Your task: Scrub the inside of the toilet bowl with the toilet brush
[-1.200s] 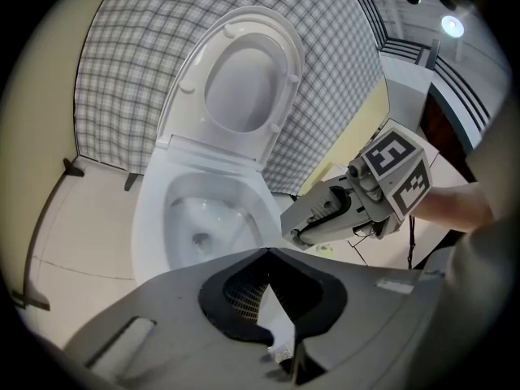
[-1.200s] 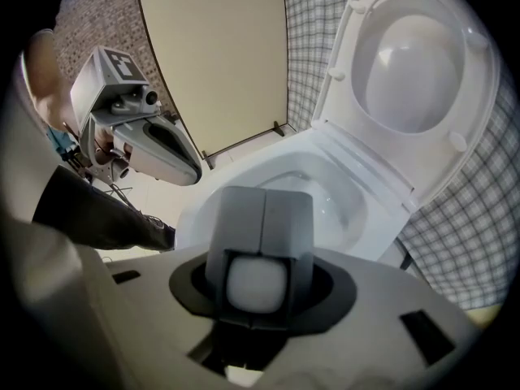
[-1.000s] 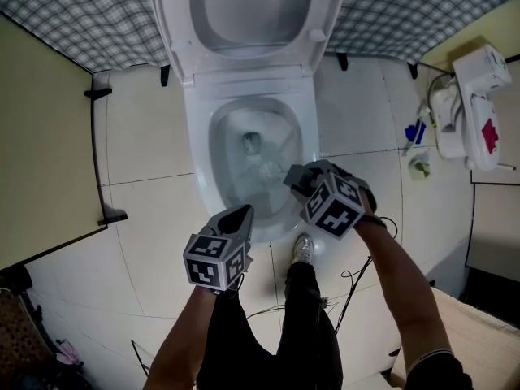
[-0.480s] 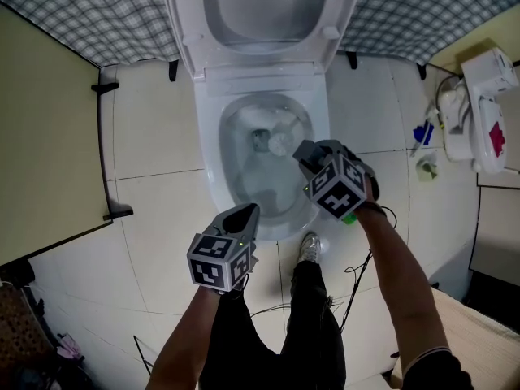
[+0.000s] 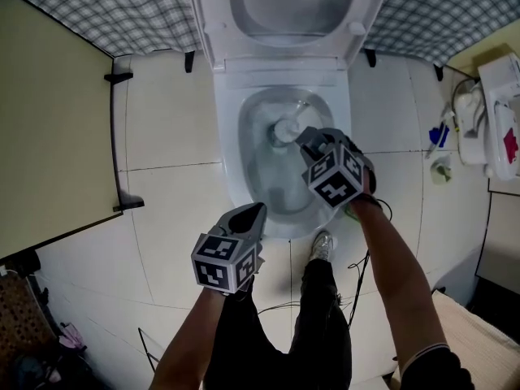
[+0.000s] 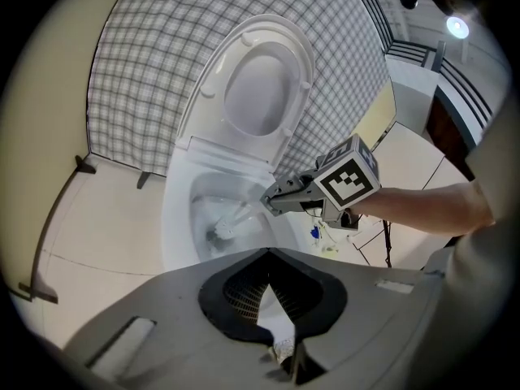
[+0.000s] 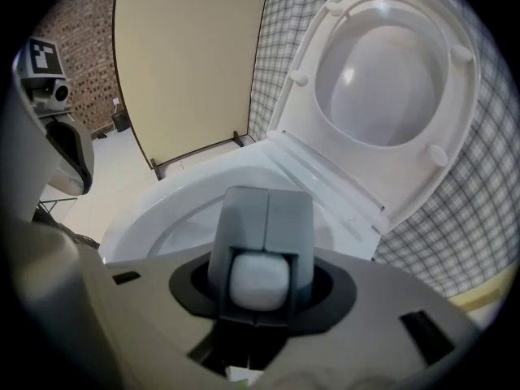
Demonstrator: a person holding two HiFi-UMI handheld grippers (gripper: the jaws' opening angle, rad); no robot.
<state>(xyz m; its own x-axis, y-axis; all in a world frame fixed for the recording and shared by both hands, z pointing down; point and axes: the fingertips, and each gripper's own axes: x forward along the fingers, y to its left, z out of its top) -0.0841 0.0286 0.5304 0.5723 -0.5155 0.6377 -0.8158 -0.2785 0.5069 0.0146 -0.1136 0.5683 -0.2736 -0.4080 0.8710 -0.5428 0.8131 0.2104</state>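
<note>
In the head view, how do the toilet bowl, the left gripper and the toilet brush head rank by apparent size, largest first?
1. toilet bowl
2. left gripper
3. toilet brush head
The left gripper is nearer the camera, so its real size against the other two is unsure.

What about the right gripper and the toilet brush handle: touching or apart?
Touching. In the right gripper view, the right gripper has its jaws closed against both sides of the white toilet brush handle, with no gap showing.
</note>
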